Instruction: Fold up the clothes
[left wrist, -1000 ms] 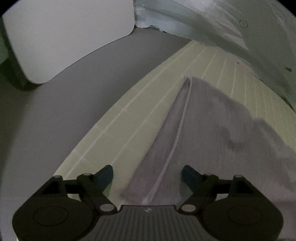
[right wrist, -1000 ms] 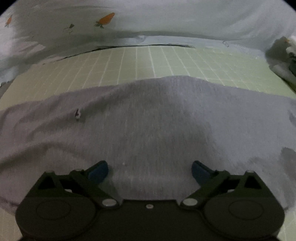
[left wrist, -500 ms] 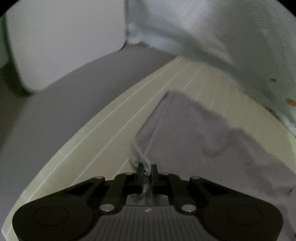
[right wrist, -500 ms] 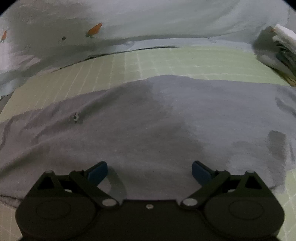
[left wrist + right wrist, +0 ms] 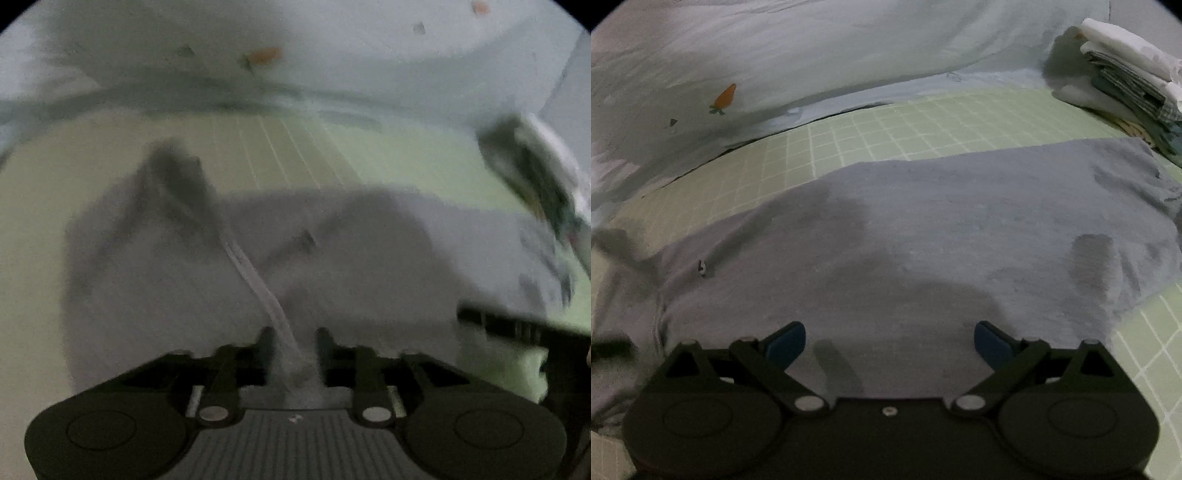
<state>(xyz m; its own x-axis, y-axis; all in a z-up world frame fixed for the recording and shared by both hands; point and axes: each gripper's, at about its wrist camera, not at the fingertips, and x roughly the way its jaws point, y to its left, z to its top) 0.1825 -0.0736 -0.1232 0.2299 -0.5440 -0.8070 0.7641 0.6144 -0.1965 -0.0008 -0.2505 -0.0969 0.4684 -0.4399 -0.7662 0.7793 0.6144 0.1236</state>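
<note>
A grey garment lies spread on a green grid mat. My left gripper is shut on the hemmed edge of the grey garment and holds it lifted over the rest of the cloth; this view is motion-blurred. My right gripper is open and empty, low over the near part of the garment, jaws wide apart. The right gripper's dark body shows at the right edge of the left wrist view.
A pale blue sheet with carrot prints lies bunched behind the mat. A stack of folded clothes sits at the back right, also blurred in the left wrist view.
My left gripper closed on the garment's hemmed edge, then swung it up and rightward over the garment. My right gripper stayed open and shifted slightly right.
</note>
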